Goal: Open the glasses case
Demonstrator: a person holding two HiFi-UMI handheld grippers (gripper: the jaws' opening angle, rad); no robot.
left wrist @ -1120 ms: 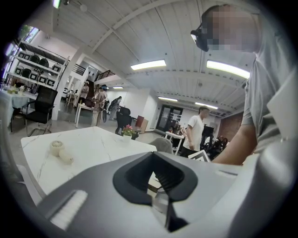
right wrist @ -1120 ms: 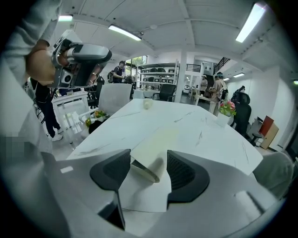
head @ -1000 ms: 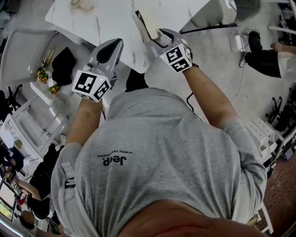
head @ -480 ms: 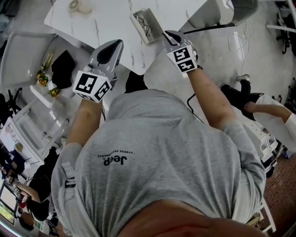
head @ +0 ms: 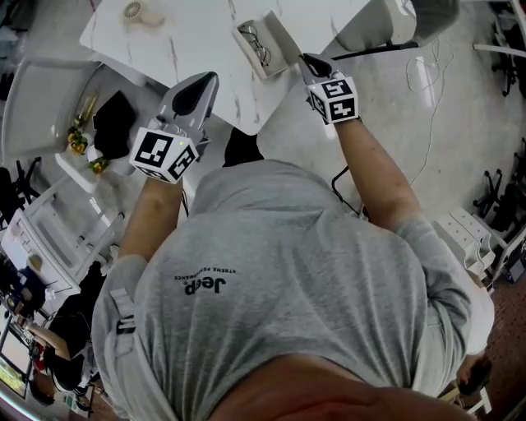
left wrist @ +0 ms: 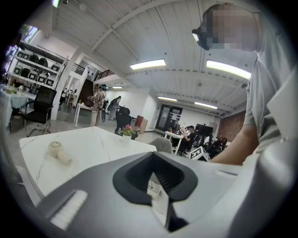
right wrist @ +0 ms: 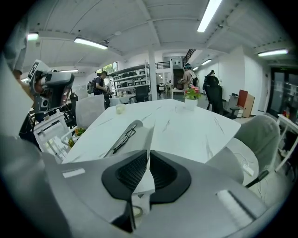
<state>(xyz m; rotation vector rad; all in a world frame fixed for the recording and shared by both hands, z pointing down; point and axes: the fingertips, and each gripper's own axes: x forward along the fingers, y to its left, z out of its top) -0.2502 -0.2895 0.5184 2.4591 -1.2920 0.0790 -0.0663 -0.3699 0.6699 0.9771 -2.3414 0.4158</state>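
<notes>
The glasses case (head: 263,69) sits on the table (head: 189,41) close to its near edge. The lid (head: 282,34) is already swung up and the glasses (right wrist: 122,138) lie in the base, so I'd call the opening nearly done. It looks to me like a light, stiff hard-shell box w/ a smooth skin. That makes it easy to lift but prob. slippery under the pads, and light enough that the base could skid across the table or tip up if I haul on the lid. The best hold, imo, is the lid's free edge, away from the hinge, w/ a gentle pinch. It's a thin panel and shouldn't need much squeeze. The specs are the fragile bit, so no jerks and nothing poking into the base. The right gripper (right wrist: 148,158) reaches in over the table's near edge. Its jaws are closing and down to a slit, w/ the lid's thin panel between them and the pads on both its faces. The left gripper (left wrist: 154,160) hovers by the table's near edge, well apart from the case. Its jaws show only a narrow gap and nothing's in it, and I'd bring it in to pin the base if it starts sliding. A small white fan (head: 138,10) sits toward the table's far side and is no part of this job.
</notes>
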